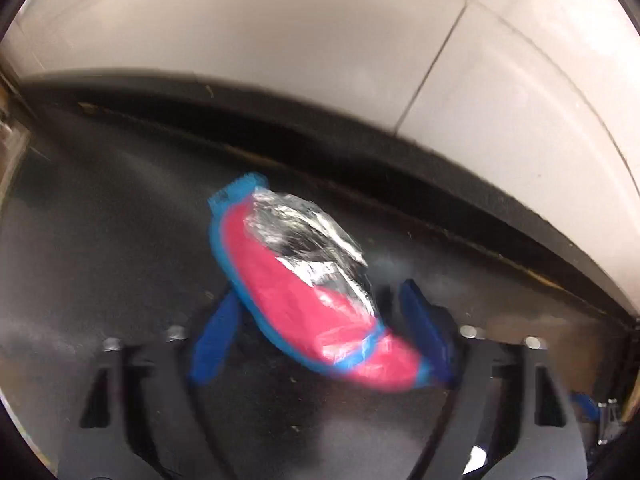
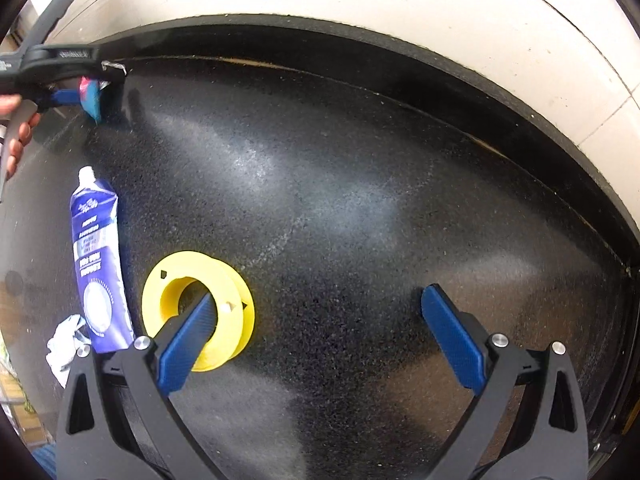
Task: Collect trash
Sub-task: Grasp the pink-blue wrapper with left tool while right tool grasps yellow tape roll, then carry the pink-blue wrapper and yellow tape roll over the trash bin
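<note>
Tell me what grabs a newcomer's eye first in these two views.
First, the pink and blue wrapper with its foil inside showing, lying between the fingers of the left gripper over the black countertop. Next, the yellow ring in the right wrist view, partly behind one finger of the open right gripper. Beside it lie a blue and white tube and a crumpled white scrap.

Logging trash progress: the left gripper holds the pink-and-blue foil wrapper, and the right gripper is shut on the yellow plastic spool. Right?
Not quite. The right gripper is open; in the right wrist view, one finger only overlaps the yellow plastic spool. The left gripper does hold the pink-and-blue foil wrapper.
</note>
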`<state>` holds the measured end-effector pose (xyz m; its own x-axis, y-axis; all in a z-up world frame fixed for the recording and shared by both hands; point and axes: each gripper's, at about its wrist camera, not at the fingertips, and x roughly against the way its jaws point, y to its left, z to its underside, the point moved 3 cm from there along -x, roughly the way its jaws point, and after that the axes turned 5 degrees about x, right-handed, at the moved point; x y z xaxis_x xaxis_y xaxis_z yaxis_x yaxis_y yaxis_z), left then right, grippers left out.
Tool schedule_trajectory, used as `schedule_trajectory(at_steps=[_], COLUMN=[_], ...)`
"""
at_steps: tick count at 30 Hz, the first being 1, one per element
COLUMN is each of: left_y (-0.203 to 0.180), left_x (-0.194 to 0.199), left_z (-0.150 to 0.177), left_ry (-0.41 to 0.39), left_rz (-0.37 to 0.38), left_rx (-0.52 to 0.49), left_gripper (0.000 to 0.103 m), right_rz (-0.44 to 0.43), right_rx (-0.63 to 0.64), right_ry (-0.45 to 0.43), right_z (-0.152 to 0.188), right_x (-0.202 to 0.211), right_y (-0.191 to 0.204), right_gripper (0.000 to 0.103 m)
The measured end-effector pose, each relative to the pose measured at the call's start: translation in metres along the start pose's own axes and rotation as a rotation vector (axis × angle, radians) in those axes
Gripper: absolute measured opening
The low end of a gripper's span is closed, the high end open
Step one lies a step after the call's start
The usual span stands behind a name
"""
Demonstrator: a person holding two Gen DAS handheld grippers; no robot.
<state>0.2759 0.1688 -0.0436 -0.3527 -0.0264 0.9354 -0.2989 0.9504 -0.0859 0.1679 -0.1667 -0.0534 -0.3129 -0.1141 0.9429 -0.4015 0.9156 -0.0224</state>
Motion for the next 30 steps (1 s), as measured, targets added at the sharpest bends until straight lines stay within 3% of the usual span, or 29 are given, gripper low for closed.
schedule_trajectory(at_steps=[1, 2, 3, 4, 9, 14, 23, 30], left_y=[-0.001, 0.0, 0.003, 0.005, 0.008, 0.016, 0.047, 0.075], left_x=[0.0, 0.001, 0.002, 0.003, 0.029, 0.065, 0.084, 0.13], left_z=[0.001, 0.002, 0.004, 0.007, 0.034, 0.066, 0.115, 0.144], left_ry=[-0.009, -0.003, 0.022, 0.049, 0.067, 0.043, 0.053, -0.007], left_rz=[-0.021, 0.007, 0.033, 0.056, 0.099, 0.117, 0.096, 0.091], left_rx=[-0.024, -0.024, -0.005, 0.002, -0.024, -0.061, -0.049, 0.018], left_gripper=[0.029, 0.016, 0.009, 0.009, 0.006, 0.006, 0.007, 0.007], right_rz=[0.001, 0.003, 0.004, 0.002, -0.061, -0.044, -0.006, 0.011], right_rx=[0.001, -0.004, -0.009, -0.031, -0.181, -0.255, -0.306, -0.249], right_ry=[-0.017, -0.042, -0.055, -0.054, -0.059, -0.089, -0.079, -0.146], right_z=[0.001, 0.002, 0.003, 0.005, 0.027, 0.055, 0.109, 0.091], right_x=[0.005, 0.011, 0.016, 0.019, 0.03, 0.061, 0.085, 0.116], right_y=[0.0, 0.0, -0.002, -0.003, -0.02, -0.033, -0.037, -0.022], right_gripper=[0.083, 0.053, 0.029, 0.017, 0.016, 0.016, 0.016, 0.016])
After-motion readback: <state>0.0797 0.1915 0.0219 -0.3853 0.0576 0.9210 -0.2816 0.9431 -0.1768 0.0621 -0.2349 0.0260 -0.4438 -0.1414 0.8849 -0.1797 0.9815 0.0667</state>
